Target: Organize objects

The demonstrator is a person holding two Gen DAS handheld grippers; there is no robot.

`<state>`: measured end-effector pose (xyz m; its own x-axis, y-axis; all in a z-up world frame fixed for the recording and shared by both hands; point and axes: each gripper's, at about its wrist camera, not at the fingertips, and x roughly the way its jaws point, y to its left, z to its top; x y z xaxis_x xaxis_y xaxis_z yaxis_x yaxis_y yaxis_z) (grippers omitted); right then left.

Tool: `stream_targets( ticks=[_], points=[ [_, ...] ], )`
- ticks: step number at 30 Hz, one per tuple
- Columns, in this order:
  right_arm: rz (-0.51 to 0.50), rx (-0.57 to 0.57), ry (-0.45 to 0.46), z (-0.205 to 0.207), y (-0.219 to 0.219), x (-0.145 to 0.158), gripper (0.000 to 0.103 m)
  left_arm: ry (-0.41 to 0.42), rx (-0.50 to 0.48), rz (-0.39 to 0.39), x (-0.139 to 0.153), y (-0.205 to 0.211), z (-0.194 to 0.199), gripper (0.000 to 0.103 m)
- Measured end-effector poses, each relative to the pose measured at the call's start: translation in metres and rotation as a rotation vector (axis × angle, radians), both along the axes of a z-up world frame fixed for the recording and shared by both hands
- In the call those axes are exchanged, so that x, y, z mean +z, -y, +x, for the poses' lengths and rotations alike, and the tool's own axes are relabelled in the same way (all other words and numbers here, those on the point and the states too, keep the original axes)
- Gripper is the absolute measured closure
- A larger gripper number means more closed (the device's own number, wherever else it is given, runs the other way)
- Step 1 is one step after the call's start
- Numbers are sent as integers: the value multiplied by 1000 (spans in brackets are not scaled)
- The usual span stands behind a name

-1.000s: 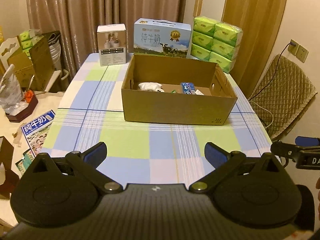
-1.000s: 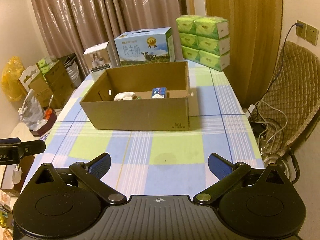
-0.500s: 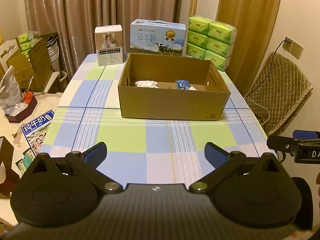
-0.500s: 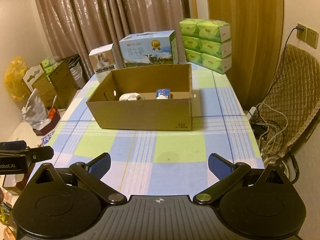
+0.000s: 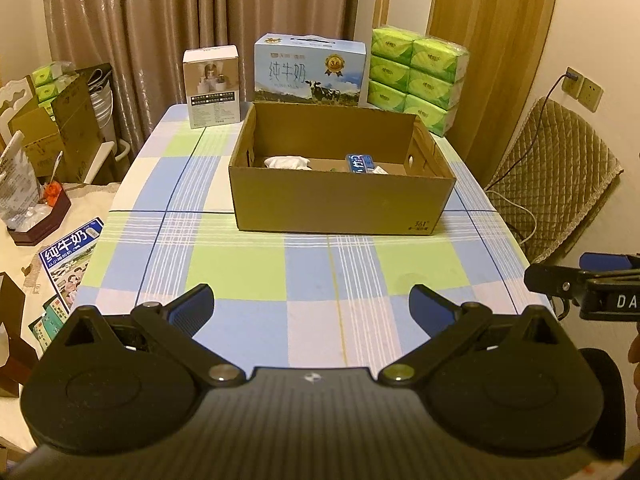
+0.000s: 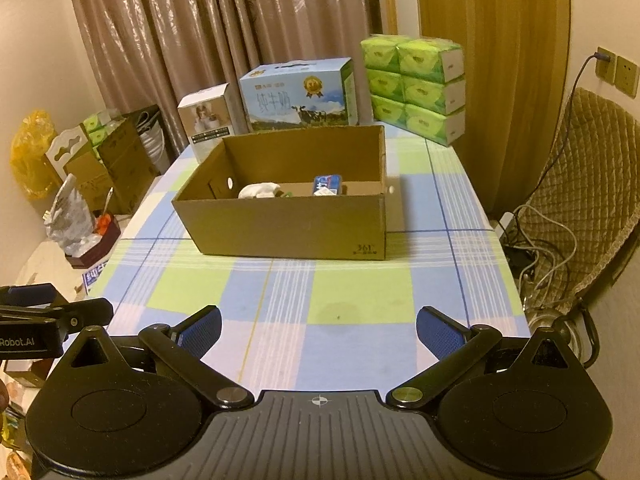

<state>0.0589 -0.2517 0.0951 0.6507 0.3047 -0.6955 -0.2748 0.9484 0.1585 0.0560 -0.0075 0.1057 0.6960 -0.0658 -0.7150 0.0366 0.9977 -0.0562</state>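
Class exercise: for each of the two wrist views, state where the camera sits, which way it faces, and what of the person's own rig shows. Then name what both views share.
Left wrist: on the left gripper, facing along the table towards the cardboard box; the right gripper's tip shows at its right edge.
Right wrist: on the right gripper, facing likewise; the left gripper's tip shows at left.
Shared: box, milk carton, tissue packs.

Checked table [image 5: 240, 272] carries cardboard box [image 5: 340, 208] — behind it white carton [image 5: 211, 84], milk case [image 5: 310, 70], tissue packs [image 5: 416, 78].

Left claw [image 5: 311, 307] and right claw [image 6: 319, 330] both hover side by side, jaws spread wide, holding nothing.
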Motion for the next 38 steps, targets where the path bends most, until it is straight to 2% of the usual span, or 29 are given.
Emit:
stream_targets(
  ticks=[35, 38],
  points=[
    [-4, 1, -25, 3, 1, -13, 2, -12, -2, -22, -11, -4, 3, 1],
    [-3, 11, -25, 2, 0, -14, 2, 16, -18, -42, -11, -6, 0, 1]
  ],
)
